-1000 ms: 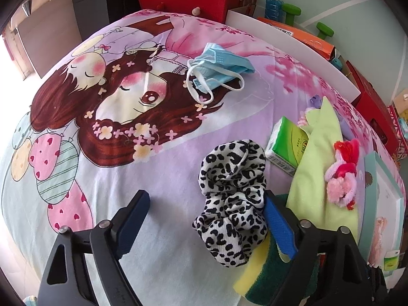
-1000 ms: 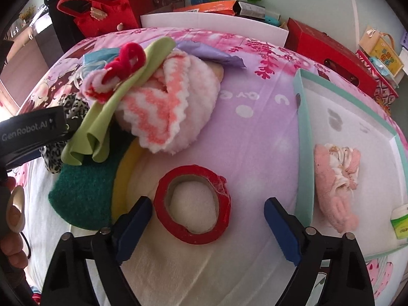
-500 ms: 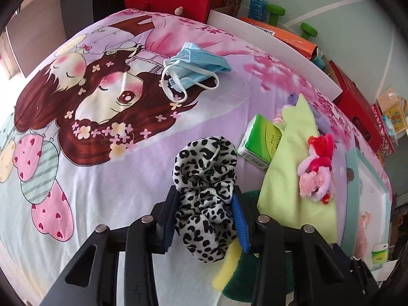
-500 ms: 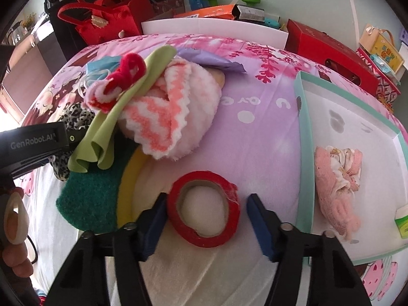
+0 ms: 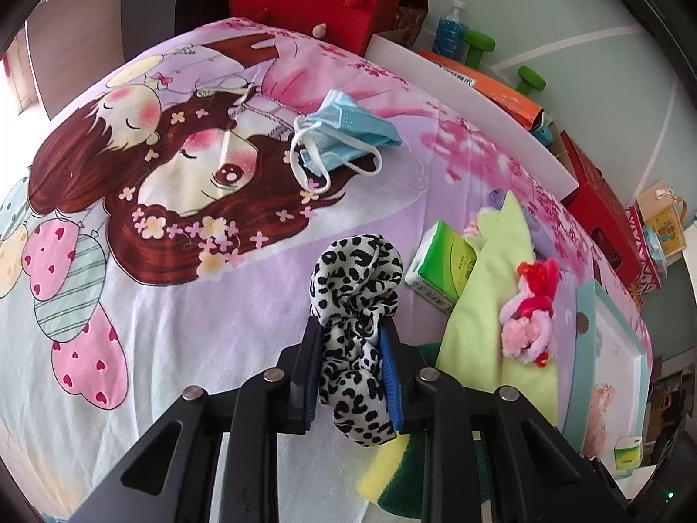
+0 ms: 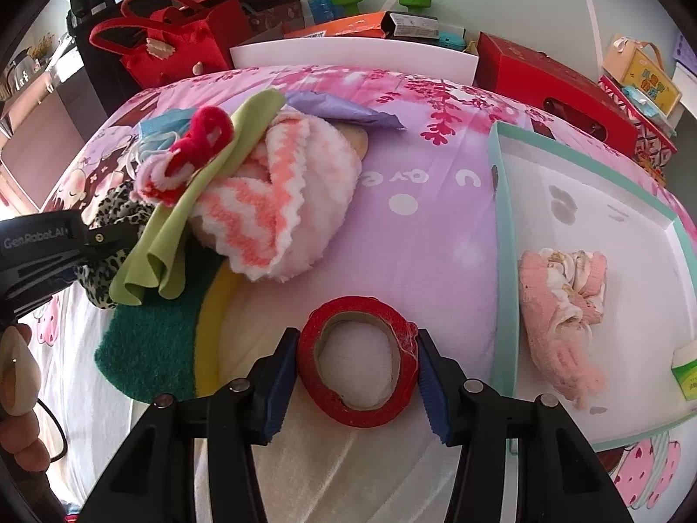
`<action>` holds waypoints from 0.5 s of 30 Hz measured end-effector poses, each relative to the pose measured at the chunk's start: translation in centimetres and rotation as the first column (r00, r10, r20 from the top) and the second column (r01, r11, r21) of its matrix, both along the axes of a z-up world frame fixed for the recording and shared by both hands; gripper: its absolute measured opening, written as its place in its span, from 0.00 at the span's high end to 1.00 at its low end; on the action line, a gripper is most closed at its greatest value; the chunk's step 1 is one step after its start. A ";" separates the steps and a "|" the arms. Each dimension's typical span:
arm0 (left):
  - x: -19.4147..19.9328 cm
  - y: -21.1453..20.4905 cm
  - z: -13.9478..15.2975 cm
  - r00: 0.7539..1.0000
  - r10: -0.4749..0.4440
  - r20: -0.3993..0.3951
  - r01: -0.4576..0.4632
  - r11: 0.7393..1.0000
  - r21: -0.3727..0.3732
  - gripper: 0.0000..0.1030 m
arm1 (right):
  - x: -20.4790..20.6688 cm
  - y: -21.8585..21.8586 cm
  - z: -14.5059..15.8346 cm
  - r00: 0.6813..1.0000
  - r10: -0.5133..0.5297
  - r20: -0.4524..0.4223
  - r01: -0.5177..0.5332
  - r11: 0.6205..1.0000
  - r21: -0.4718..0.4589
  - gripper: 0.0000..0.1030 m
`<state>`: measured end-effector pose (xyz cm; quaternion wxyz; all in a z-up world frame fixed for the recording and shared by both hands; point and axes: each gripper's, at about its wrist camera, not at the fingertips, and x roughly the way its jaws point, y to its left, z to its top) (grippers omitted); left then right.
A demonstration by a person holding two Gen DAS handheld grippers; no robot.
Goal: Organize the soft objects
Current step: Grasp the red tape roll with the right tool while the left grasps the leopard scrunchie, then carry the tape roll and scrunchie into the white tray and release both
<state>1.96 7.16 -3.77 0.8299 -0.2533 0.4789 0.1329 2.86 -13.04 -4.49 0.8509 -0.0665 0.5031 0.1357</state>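
Note:
In the left wrist view my left gripper (image 5: 350, 331) is closing on a black-and-white leopard scrunchie (image 5: 357, 270); both blue pads squeeze its lower half on the cartoon bedsheet (image 5: 174, 305). In the right wrist view my right gripper (image 6: 357, 340) is closing around a red tape roll (image 6: 348, 309) lying flat, with a pad touching each side. A teal-rimmed white tray (image 6: 501, 218) to its right holds a pink knitted sock (image 6: 562, 300). A pink-and-white fluffy cloth (image 6: 279, 200), a light green cloth (image 6: 174, 226) and a green-yellow sponge (image 6: 148, 348) lie to its left.
A blue face mask (image 5: 344, 130) lies farther back, and a green tissue pack (image 5: 444, 261) sits beside the scrunchie. A red felt bag (image 6: 174, 43), a white board (image 6: 348, 56), a red box (image 6: 544, 83) and bottles line the far edge. A person's hand (image 6: 17, 375) shows at the left.
Both grippers went from wide open to closed in: the left on the leopard scrunchie, the right around the red tape roll. Neither hand has shifted much.

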 end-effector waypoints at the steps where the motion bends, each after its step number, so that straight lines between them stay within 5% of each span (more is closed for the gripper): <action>1: -0.1 0.0 0.1 1.000 0.003 0.006 -0.003 1.000 0.001 0.76 | 0.0 -0.1 0.1 1.000 -0.004 0.002 0.004 1.000 0.003 0.48; 15: -1.8 -0.1 5.7 0.979 0.016 0.205 -0.032 0.997 0.075 0.76 | -0.5 -1.8 3.1 0.995 -0.047 0.085 0.039 0.995 0.091 0.48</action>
